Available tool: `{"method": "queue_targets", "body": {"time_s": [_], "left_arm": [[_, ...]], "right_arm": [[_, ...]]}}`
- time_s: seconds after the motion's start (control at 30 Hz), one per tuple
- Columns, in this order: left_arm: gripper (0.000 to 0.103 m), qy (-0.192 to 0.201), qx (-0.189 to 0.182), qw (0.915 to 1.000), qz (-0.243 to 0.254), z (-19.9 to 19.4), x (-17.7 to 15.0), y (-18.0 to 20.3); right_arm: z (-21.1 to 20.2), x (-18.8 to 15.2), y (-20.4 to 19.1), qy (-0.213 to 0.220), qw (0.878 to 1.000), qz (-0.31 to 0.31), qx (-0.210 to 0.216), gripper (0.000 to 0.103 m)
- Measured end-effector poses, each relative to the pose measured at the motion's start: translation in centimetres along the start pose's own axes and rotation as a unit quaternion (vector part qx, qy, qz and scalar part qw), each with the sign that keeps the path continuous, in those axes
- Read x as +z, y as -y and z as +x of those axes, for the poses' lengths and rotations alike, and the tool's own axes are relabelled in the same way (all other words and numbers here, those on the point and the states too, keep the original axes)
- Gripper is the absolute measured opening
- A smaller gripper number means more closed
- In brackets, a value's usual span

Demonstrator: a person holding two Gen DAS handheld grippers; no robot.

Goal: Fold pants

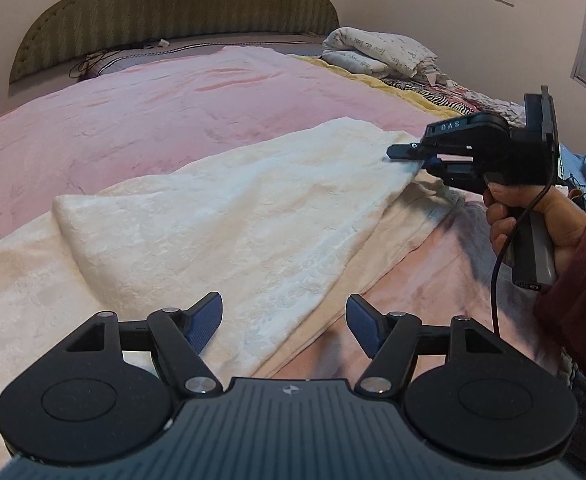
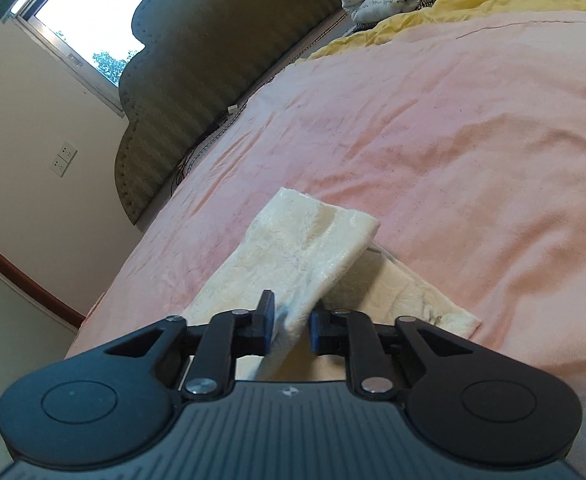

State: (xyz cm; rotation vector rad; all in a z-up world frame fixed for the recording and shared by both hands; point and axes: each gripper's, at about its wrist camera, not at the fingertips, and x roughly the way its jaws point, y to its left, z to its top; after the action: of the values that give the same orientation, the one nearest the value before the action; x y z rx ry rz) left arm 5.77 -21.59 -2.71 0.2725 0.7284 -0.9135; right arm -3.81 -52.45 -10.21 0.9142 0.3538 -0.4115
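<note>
Right wrist view: your right claw [image 2: 289,330] is pinched on the edge of the cream, plush fleece pants [image 2: 293,256], with the blue pads pressing a fold of fabric between them. From that grip one leg rises off the bed and stretches away as a raised band, its hem end hanging free above the lower leg, which lies flat on the pink fleece blanket [image 2: 453,140] covering the bed.

In the left wrist view your left claw [image 1: 284,326] is spread wide and holds nothing; it hovers just over the near side of the pants [image 1: 229,216], fingers either side of the fabric edge. The right claw [image 1: 407,152] shows there too, clamped on the cloth toward the right side of the bed, lifting the upper layer into a slanted sheet.

The pants lie across the near part of the bed, well away from the green padded headboard [image 1: 173,8] and from the bundled printed quilt [image 1: 377,52] at the far right corner.

By my reading, you are early in the job: one leg is being carried over the other, not yet laid down or squared. Aligning the legs, smoothing them, and the crosswise folds all look left to do.
</note>
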Motion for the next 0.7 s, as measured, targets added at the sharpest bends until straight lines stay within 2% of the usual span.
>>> {"method": "queue_targets", "body": {"time_s": [0.07, 0.13, 0.3, 0.37, 0.43, 0.47, 0.53, 0.63, 0.7], "left_arm": [[0.071, 0.003, 0.002, 0.9998, 0.018, 0.4, 0.4, 1.0], [0.071, 0.005, 0.011, 0.9991, 0.040, 1.0, 0.6, 1.9], [0.069, 0.040, 0.088, 0.9892, 0.110, 2.3, 0.6, 4.3], [0.052, 0.037, 0.104, 0.9865, 0.121, 2.9, 0.4, 4.6], [0.022, 0.015, 0.107, 0.9871, 0.119, 3.6, 0.4, 4.4], [0.020, 0.009, 0.109, 0.9877, 0.112, 3.9, 0.4, 4.1], [0.002, 0.011, 0.118, 0.9881, 0.098, 3.8, 0.4, 3.7], [0.002, 0.039, 0.136, 0.9868, 0.079, 2.8, 1.0, 3.3], [0.002, 0.065, 0.138, 0.9864, 0.061, 1.6, 1.8, 3.0]], "right_arm": [[-0.3, 0.6, -0.6, 0.004, 1.000, 0.007, 0.026, 0.005], [-0.7, 1.6, -1.8, 0.008, 0.999, 0.005, 0.053, 0.005], [-1.7, 3.7, -5.4, 0.015, 0.994, -0.020, 0.110, 0.005], [-2.0, 4.1, -6.5, 0.019, 0.991, -0.026, 0.127, 0.005], [-2.5, 4.3, -6.9, 0.023, 0.990, -0.028, 0.139, 0.005], [-2.6, 4.3, -7.0, 0.023, 0.989, -0.026, 0.143, 0.005], [-2.5, 4.3, -6.7, 0.020, 0.989, -0.023, 0.147, 0.005], [-1.5, 4.9, -6.5, 0.008, 0.990, -0.015, 0.138, 0.005], [-1.2, 5.6, -6.6, 0.008, 0.989, 0.002, 0.148, 0.005]]}}
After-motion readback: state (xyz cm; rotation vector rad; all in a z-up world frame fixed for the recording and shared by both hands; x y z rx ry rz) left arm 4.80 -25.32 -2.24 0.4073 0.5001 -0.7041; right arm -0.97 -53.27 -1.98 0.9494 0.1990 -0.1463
